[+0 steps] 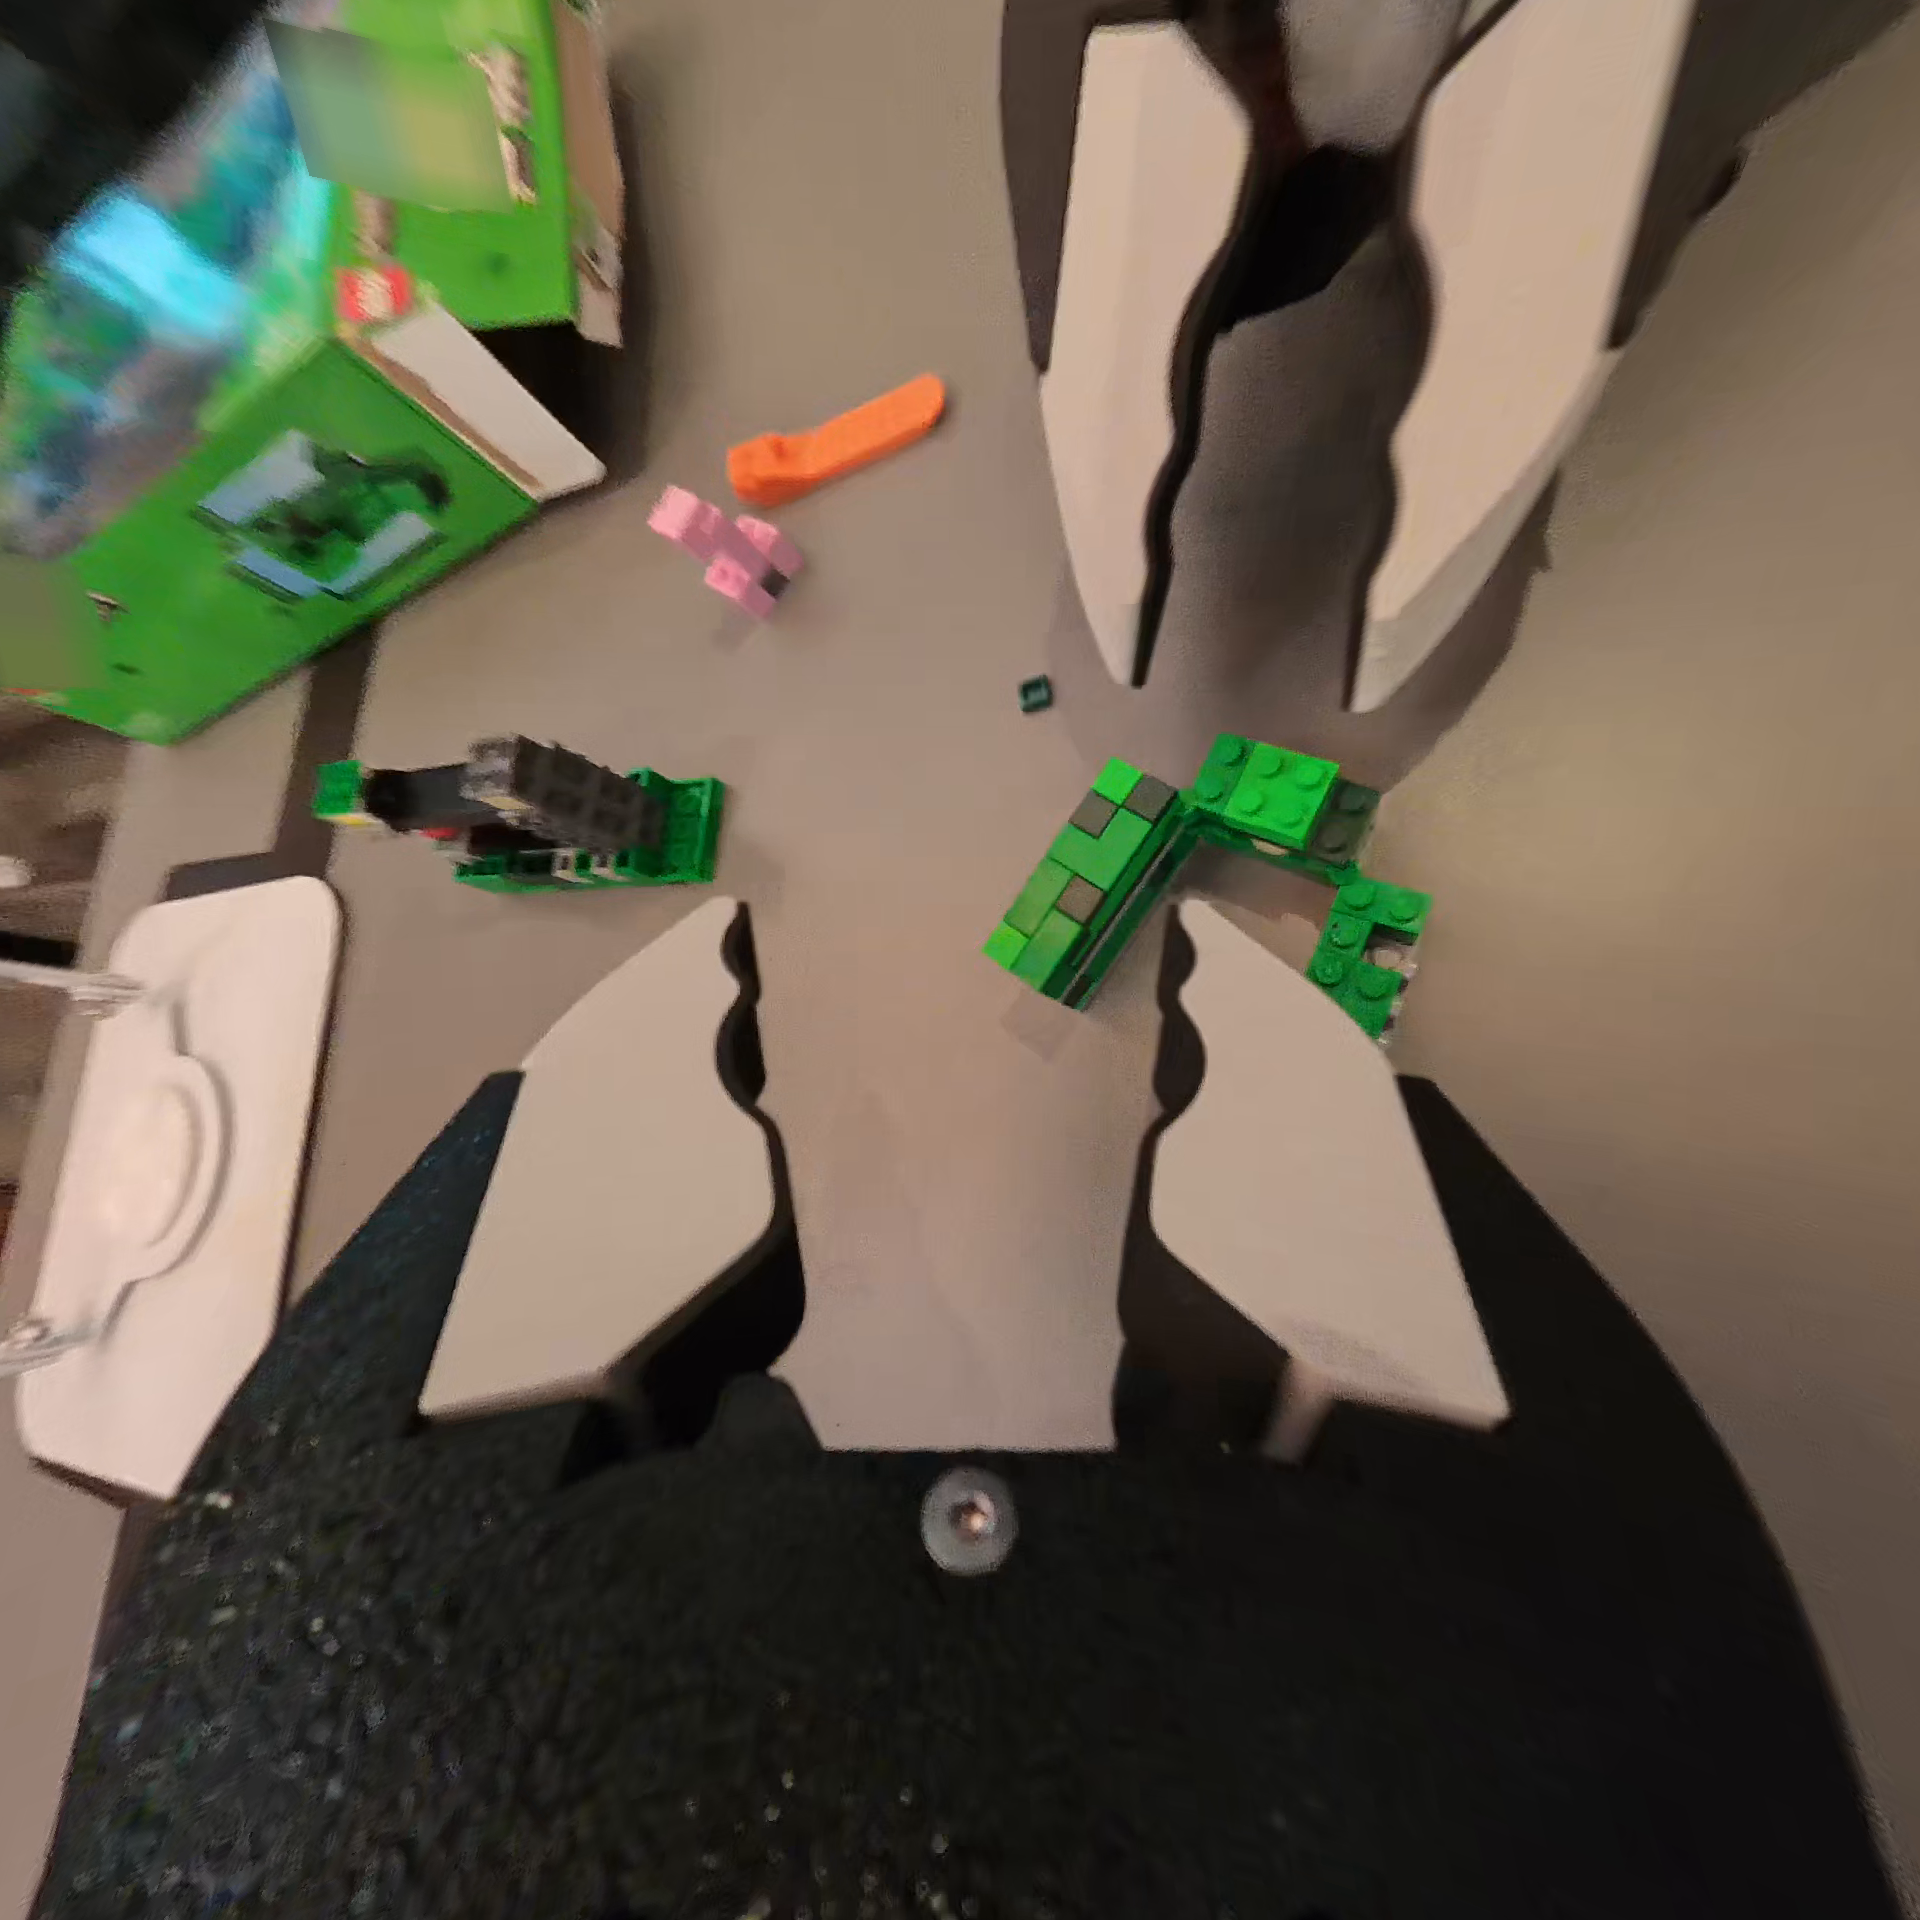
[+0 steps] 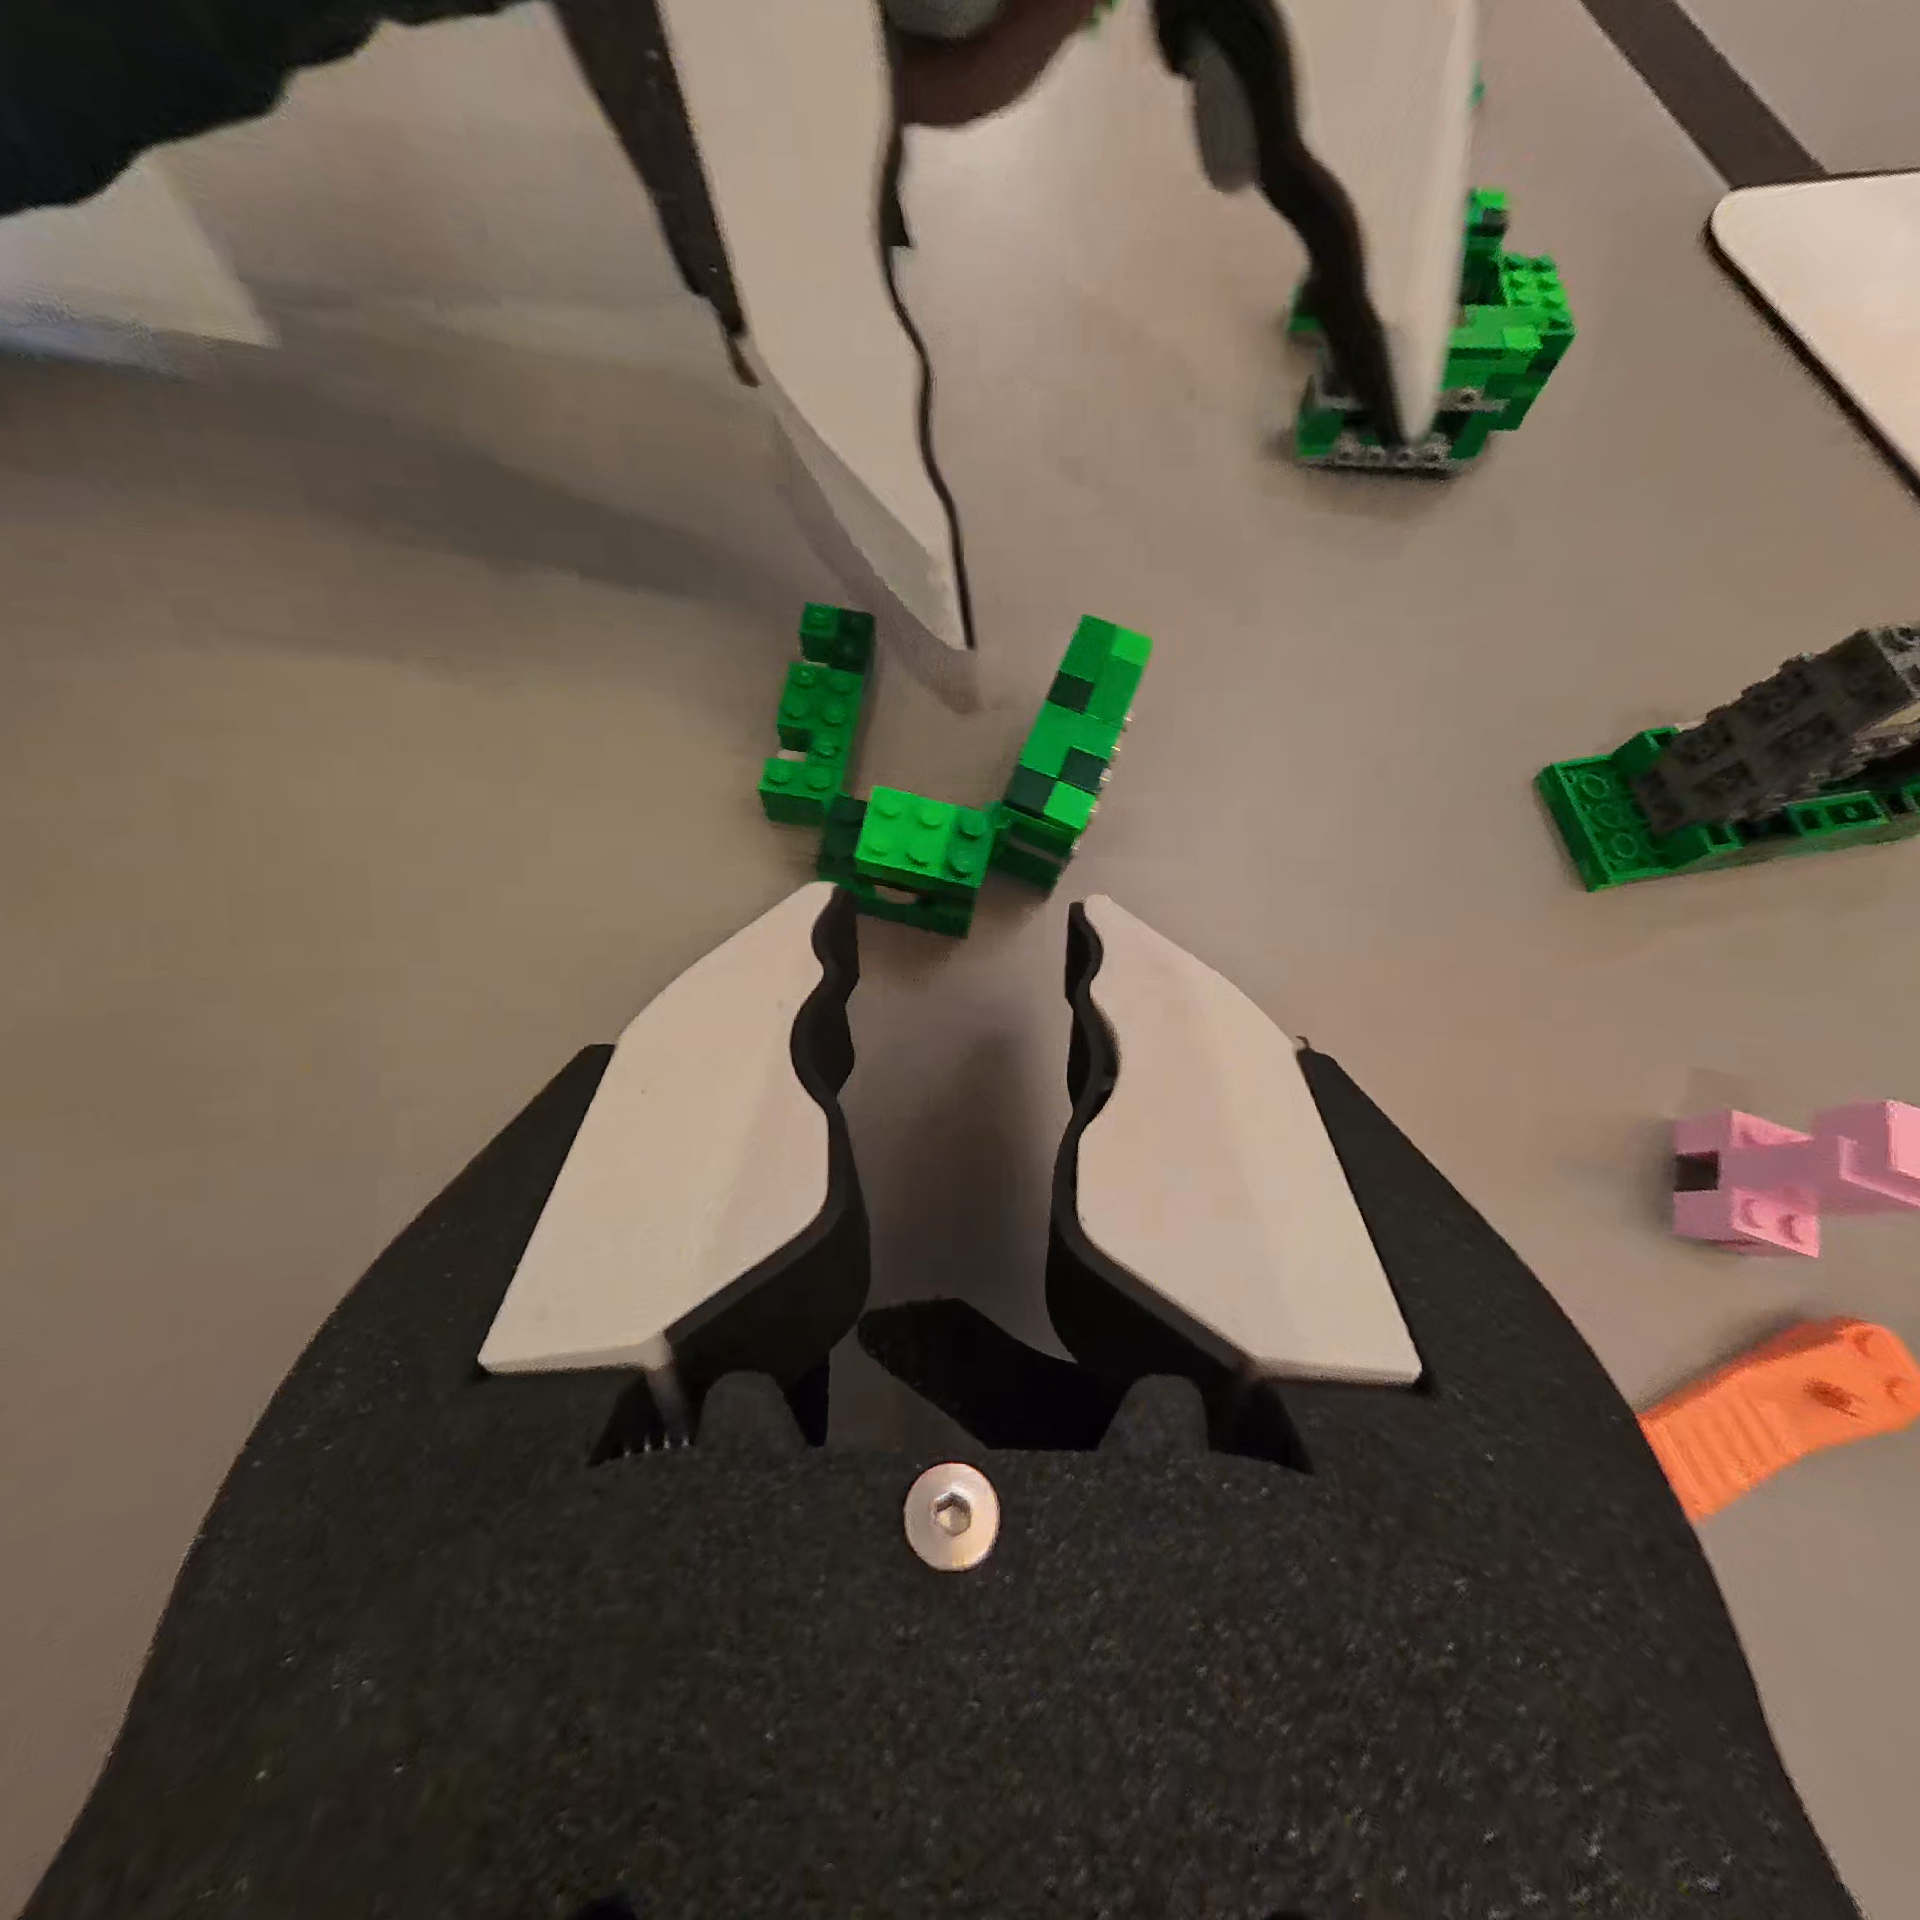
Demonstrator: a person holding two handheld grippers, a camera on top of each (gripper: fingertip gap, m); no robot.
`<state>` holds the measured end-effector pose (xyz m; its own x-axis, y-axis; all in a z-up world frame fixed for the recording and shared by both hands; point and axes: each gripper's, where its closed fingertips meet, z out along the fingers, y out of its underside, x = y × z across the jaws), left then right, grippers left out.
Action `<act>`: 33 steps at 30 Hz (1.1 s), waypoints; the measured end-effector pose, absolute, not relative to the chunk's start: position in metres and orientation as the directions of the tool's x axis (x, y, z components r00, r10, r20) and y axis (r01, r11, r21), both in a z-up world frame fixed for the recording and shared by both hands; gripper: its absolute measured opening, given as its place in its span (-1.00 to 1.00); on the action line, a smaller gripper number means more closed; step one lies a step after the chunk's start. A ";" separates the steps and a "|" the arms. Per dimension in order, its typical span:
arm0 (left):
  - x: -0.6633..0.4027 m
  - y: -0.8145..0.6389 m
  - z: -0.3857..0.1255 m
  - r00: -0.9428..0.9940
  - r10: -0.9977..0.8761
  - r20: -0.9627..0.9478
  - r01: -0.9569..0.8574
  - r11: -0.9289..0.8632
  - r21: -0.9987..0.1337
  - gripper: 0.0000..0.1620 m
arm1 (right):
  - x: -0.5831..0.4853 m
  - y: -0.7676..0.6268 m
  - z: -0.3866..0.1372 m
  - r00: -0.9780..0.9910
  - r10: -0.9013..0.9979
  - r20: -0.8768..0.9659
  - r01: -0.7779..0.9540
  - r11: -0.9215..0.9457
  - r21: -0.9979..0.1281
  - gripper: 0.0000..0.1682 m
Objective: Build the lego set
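Green, U-shaped assembly of studded plastic bricks (image 1: 1205,873) lying flat on the grey matte surface (image 1: 883,644), between the two hand-held grippers. Left hand-held gripper (image 1: 961,914) released, white fingers (image 1: 634,1143) spread wide, nothing between them; brick assembly at 1 o'clock from its tips, right fingertip poking into the open side of the U. Right hand-held gripper (image 2: 951,904) also released and empty, jaws parted, tips just short of the assembly (image 2: 935,790), which sits at 12 o'clock; contact cannot be told.

In the left wrist view: right hand-held gripper (image 1: 1242,686) reaching in from 12 o'clock, jaws apart. Tiny dark green tile (image 1: 1035,693) loose just beside its tip. Green wedge base carrying a dark grey studded block (image 1: 540,821) at 9 o'clock. Small pink brick figure (image 1: 732,551) and flat orange plastic brick-separator tool (image 1: 836,438) at 11 o'clock, near each other. Green printed cardboard box (image 1: 260,468), opened, in the 10 o'clock corner. White rounded tray (image 1: 177,1174) at 8 o'clock.

In the right wrist view: taller green brick build (image 2: 1496,343) at 1 o'clock, partly hidden behind a finger of the left hand-held gripper (image 2: 1174,540).
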<state>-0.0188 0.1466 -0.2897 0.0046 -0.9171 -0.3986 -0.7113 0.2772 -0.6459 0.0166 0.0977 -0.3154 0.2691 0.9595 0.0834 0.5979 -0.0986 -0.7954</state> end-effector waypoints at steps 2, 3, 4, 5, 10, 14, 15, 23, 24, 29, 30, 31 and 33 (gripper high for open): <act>-0.017 0.147 -0.299 -0.068 -0.930 -0.362 -0.746 0.288 -0.600 -0.13 | 0.012 0.092 -0.320 0.269 0.960 0.077 0.599 -0.104 -0.794 -0.54; -0.015 0.147 -0.303 -0.099 -0.930 -0.354 -0.756 0.302 -0.582 -0.17 | 0.010 0.092 -0.323 0.273 0.958 0.090 0.608 -0.099 -0.787 -0.53; -0.013 0.146 -0.307 -0.123 -0.930 -0.346 -0.762 0.311 -0.567 -0.18 | 0.008 0.091 -0.325 0.273 0.957 0.100 0.616 -0.094 -0.782 -0.50; -0.012 0.145 -0.310 -0.142 -0.931 -0.336 -0.768 0.318 -0.556 -0.19 | 0.006 0.089 -0.327 0.274 0.956 0.101 0.621 -0.096 -0.778 -0.47; -0.010 0.139 -0.323 -0.217 -0.928 -0.304 -0.793 0.349 -0.500 -0.41 | -0.001 0.091 -0.331 0.305 0.940 0.155 0.639 -0.082 -0.764 -0.48; -0.013 0.138 -0.331 -0.222 -0.934 -0.282 -0.823 0.334 -0.459 -0.65 | -0.002 0.093 -0.332 0.308 0.931 0.195 0.647 -0.055 -0.761 -0.58; -0.013 0.138 -0.331 -0.224 -0.932 -0.285 -0.823 0.337 -0.457 -0.66 | -0.002 0.093 -0.332 0.308 0.932 0.188 0.644 -0.059 -0.763 -0.58; -0.017 0.138 -0.331 -0.153 -0.946 -0.284 -0.871 0.265 -0.413 -0.69 | -0.002 0.095 -0.333 0.322 0.930 0.178 0.641 -0.075 -0.764 -0.58; -0.018 0.138 -0.331 -0.140 -0.948 -0.287 -0.877 0.253 -0.408 -0.69 | -0.002 0.096 -0.333 0.323 0.930 0.176 0.640 -0.078 -0.764 -0.58; -0.019 0.136 -0.331 -0.082 -0.950 -0.301 -0.875 0.213 -0.434 -0.68 | -0.002 0.096 -0.332 0.316 0.932 0.177 0.641 -0.072 -0.764 -0.58; -0.019 0.136 -0.330 -0.064 -0.953 -0.297 -0.869 0.199 -0.452 -0.67 | -0.001 0.095 -0.331 0.311 0.933 0.180 0.637 -0.065 -0.768 -0.58; -0.023 0.139 -0.329 -0.028 -0.953 -0.303 -0.867 0.174 -0.467 -0.58 | -0.001 0.095 -0.329 0.310 0.933 0.181 0.625 -0.056 -0.779 -0.58; -0.033 0.151 -0.317 0.113 -0.936 -0.334 -0.832 0.095 -0.547 -0.32 | 0.002 0.098 -0.318 0.324 0.927 0.187 0.583 -0.040 -0.811 -0.57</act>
